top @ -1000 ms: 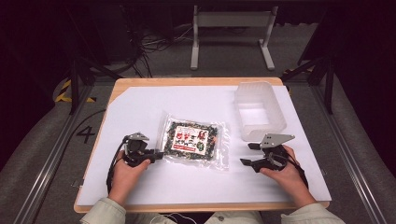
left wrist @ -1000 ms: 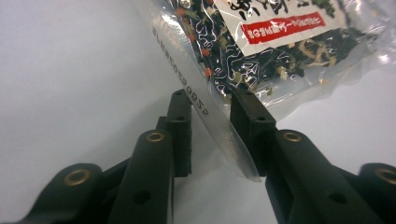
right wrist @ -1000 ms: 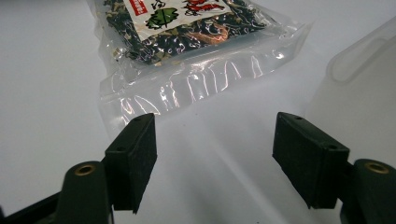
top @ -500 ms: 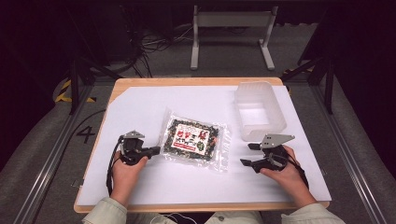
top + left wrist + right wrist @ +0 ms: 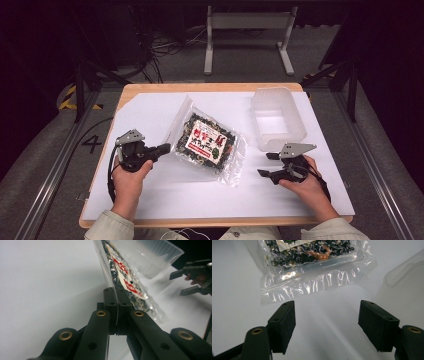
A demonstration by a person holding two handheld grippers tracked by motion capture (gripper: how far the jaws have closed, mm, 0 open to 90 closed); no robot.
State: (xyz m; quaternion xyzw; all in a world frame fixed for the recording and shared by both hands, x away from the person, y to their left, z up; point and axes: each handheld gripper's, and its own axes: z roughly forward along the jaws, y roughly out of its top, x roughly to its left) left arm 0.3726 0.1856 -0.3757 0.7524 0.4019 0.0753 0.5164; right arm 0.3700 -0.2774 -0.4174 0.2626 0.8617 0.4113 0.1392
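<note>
A clear plastic bag [image 5: 207,142] of dark dried food with a red and white label lies mid-table on the white sheet. My left gripper [image 5: 167,148] is shut on the bag's left edge and holds that edge up off the table, while the right end still rests on the sheet. In the left gripper view the jaws [image 5: 116,293] pinch the clear film and the bag [image 5: 125,277] rises steeply from them. My right gripper [image 5: 263,164] stands open to the right of the bag. Its pads [image 5: 283,325] are wide apart just short of the bag's sealed end [image 5: 312,265], with nothing between them.
A translucent plastic bin [image 5: 272,92] stands at the back right, close beyond the right gripper; its wall [image 5: 404,290] shows at the right of that gripper's view. The white sheet [image 5: 150,110] covers the wooden table. Dark floor, cables and a metal stand lie beyond.
The left gripper has closed on the bag's left edge and risen, so that edge has tilted up from flat. The right gripper has stayed where it was.
</note>
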